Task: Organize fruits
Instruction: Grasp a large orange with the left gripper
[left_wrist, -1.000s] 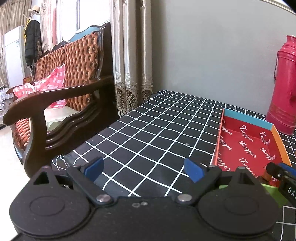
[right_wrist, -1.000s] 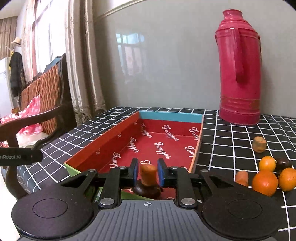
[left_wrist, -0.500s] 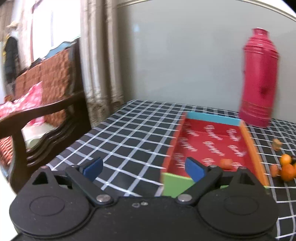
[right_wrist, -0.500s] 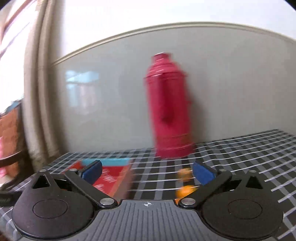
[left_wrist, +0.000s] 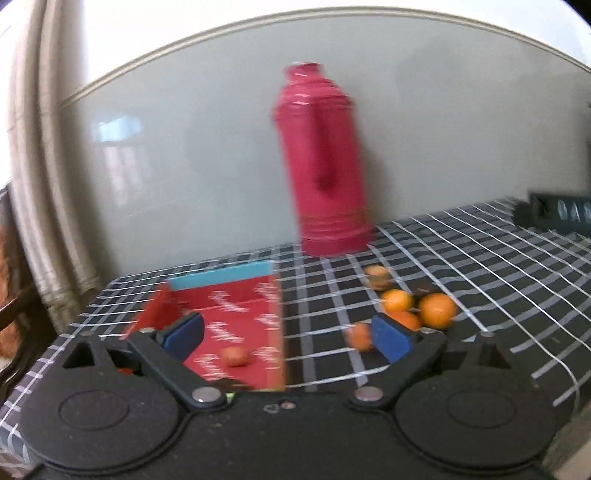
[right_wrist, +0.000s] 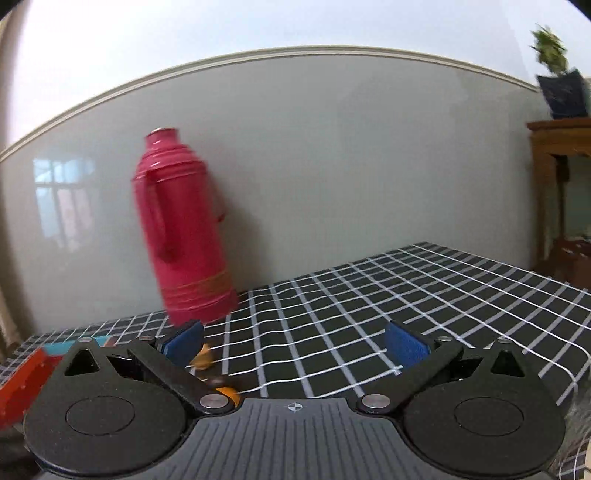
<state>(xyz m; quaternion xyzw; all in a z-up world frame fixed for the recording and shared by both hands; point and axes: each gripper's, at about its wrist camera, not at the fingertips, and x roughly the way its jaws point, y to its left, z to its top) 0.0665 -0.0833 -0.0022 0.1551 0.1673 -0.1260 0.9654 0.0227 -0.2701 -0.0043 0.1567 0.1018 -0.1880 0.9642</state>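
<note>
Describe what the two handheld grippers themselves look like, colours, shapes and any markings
Both are black plastic. The left gripper has two round discs, triangular cut-outs, silver pivot screws and angled link arms ending in blue pads; its body is smooth. The right gripper matches, but its grey centre panel is ribbed, with a small white crosshair mark. No cables, hands or sleeves show.

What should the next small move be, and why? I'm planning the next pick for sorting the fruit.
Probably bring the left hand-held gripper toward the small orange fruit lying on the checked cloth beside its right finger. Its jaws stand open and empty, only one piece lies in the red tray, and the oranges are outside it.
</note>
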